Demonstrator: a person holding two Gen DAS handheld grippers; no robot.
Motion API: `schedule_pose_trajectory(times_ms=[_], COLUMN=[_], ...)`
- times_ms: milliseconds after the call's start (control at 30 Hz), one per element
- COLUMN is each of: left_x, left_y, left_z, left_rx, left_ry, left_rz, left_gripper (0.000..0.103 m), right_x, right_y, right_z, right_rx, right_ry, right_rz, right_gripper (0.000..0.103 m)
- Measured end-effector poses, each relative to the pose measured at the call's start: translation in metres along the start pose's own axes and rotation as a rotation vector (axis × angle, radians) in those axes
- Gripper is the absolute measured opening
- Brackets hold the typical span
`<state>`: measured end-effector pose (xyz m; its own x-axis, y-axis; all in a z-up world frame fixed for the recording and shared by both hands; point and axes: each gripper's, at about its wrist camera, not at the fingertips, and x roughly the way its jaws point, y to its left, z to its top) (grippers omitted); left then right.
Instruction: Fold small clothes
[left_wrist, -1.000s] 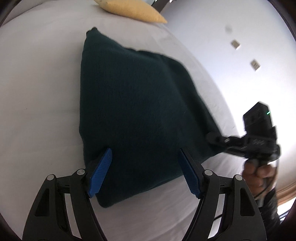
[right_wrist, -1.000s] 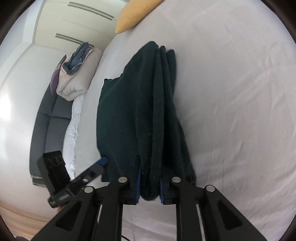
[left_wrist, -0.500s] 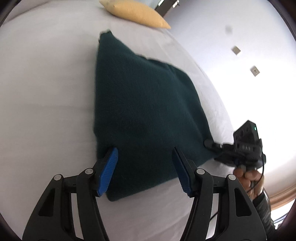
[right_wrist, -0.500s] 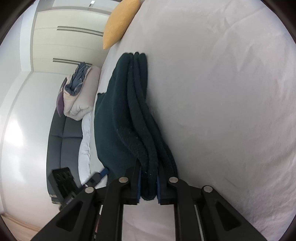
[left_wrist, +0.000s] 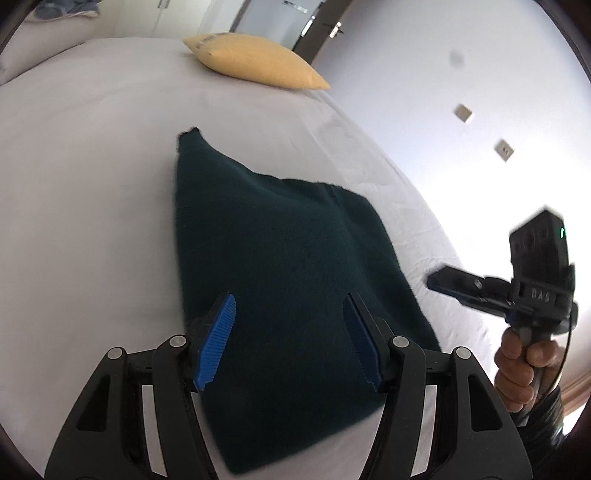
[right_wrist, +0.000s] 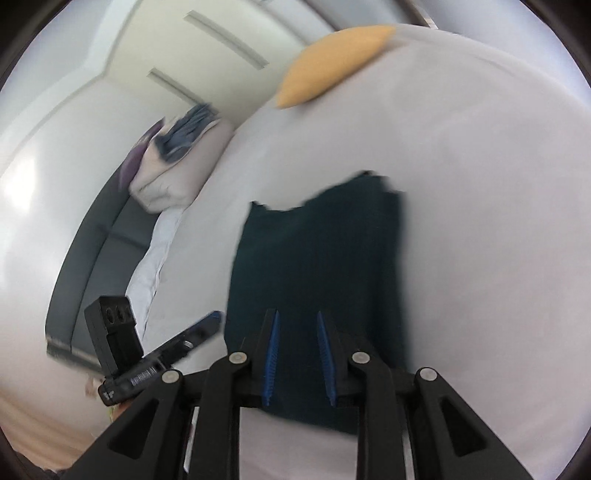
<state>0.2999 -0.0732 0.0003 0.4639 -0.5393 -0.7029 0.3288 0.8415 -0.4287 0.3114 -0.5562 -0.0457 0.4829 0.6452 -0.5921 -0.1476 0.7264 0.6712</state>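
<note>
While the dark green garment (left_wrist: 288, 295) lies folded into a compact rectangle on the bed (left_wrist: 92, 184), well short of the yellow pillow (left_wrist: 255, 66), the fold appears finished. The left gripper (left_wrist: 290, 338) hovers above the garment's near edge, fingers apart and empty. The right gripper (right_wrist: 297, 360) is opening, nothing between its fingers. Remaining work, if any, is probably smoothing or setting aside.
</note>
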Motion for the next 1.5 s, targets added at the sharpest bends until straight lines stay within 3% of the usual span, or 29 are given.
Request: schedule_pose_trajectory(times_ms=[133,200,267,400,600,667,800,933,1100,1200,1267,1300,1333,1367,1400,1500], left_x=[0.021,0.027,0.032,0.041,0.032,0.029,0.055,0.087,0.094,0.078,0.055,0.038,0.029,0.02,0.014,0.024], left_y=[-0.005,0.0,0.004,0.007,0.008,0.004,0.008,0.013,0.004,-0.005,-0.008,-0.007,-0.005,-0.001,0.007,0.032], left_z=[0.001,-0.001,0.002,-0.002,0.017,0.029,0.045,0.047,0.036,0.032,0.028,0.026,0.025,0.024,0.022,0.02], left_rx=[0.059,0.05,0.04,0.046,0.002,0.012,0.004,0.015,0.071,0.091,0.086,0.079,0.069,0.049,0.017,-0.099], left_ry=[0.02,0.027,0.037,0.058,0.044,0.003,0.036,0.067,0.045,0.016,-0.017,-0.073,-0.108,-0.15,-0.172,-0.086], left_rz=[0.047,0.04,0.029,0.036,0.004,0.018,0.027,0.065,0.111,0.13,0.126,0.142,0.161,0.183,0.193,0.133], left_gripper=[0.059,0.059,0.059,0.059,0.059,0.059,0.059,0.059,0.059,0.059,0.061,0.064,0.078,0.093,0.097,0.098], right_x=[0.054,0.069,0.066,0.054,0.033,0.023,0.011,0.016,0.019,0.009,0.0,-0.008,-0.012,-0.018,-0.021,-0.015], right_y=[-0.007,-0.017,-0.033,-0.056,-0.076,-0.071,-0.063,-0.058,-0.081,-0.076,-0.071,-0.068,-0.066,-0.065,-0.066,-0.065], right_z=[0.019,0.021,0.012,0.009,-0.007,-0.01,-0.008,0.002,-0.004,-0.006,-0.005,-0.004,-0.005,-0.003,-0.002,0.002], right_rx=[0.044,0.045,0.063,0.1,0.175,0.165,0.15,0.128,0.172,0.161,0.141,0.129,0.123,0.116,0.114,0.136], right_ry=[0.063,0.077,0.074,0.035,-0.005,-0.024,-0.046,-0.041,-0.033,-0.048,-0.064,-0.085,-0.099,-0.118,-0.123,-0.097], right_rz=[0.018,-0.038,-0.016,0.015,0.067,0.064,0.067,0.053,0.036,0.025,0.0,-0.032,-0.054,-0.075,-0.073,-0.061], right_gripper=[0.024,0.023,0.019,0.0,0.0,0.004,0.026,0.028,0.027,0.028,0.045,0.062,0.073,0.076,0.08,0.081])
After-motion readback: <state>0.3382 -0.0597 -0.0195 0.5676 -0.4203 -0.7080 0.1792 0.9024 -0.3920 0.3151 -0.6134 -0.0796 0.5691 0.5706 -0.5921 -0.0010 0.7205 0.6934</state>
